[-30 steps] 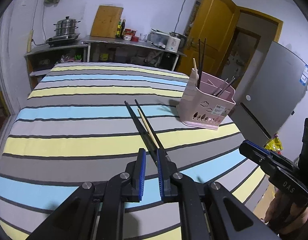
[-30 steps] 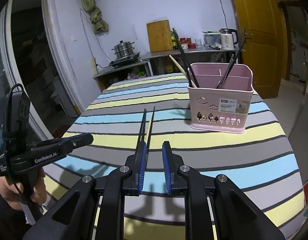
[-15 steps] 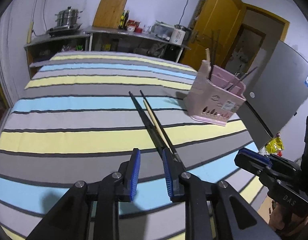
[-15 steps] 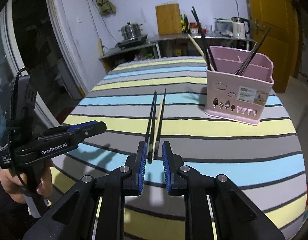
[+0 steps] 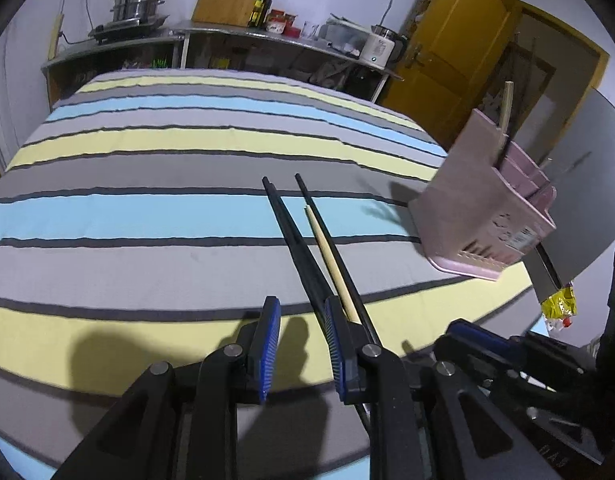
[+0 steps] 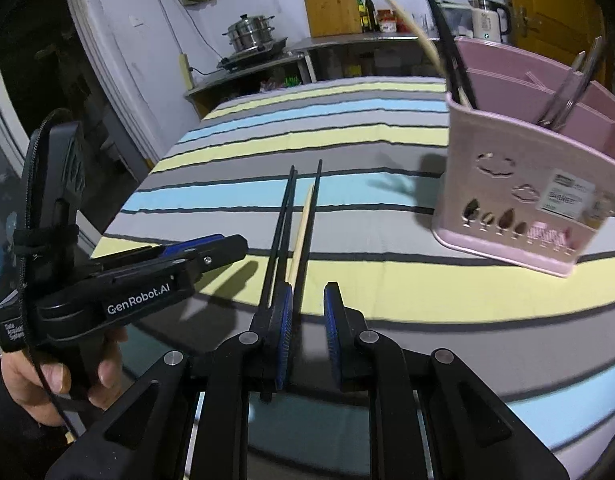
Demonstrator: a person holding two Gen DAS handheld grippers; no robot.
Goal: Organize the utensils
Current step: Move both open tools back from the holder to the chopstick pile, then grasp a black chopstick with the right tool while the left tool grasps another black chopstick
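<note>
Chopsticks (image 5: 307,256) are laid together on the striped bench (image 5: 147,216), two black and one pale, short of the pink holder (image 5: 479,216), in which other utensils are already stood. One stick should be singled out near its close end, since a pinch across all three is likely to slip. Both tongs are pitched steeply down over those ends. The left tongs (image 5: 301,344) are parted narrowly and hold nothing, the sticks lying beside the right-hand finger. The right tongs (image 6: 307,330) are parted narrowly, empty, the sticks passing beside and under the left-hand finger.
</note>
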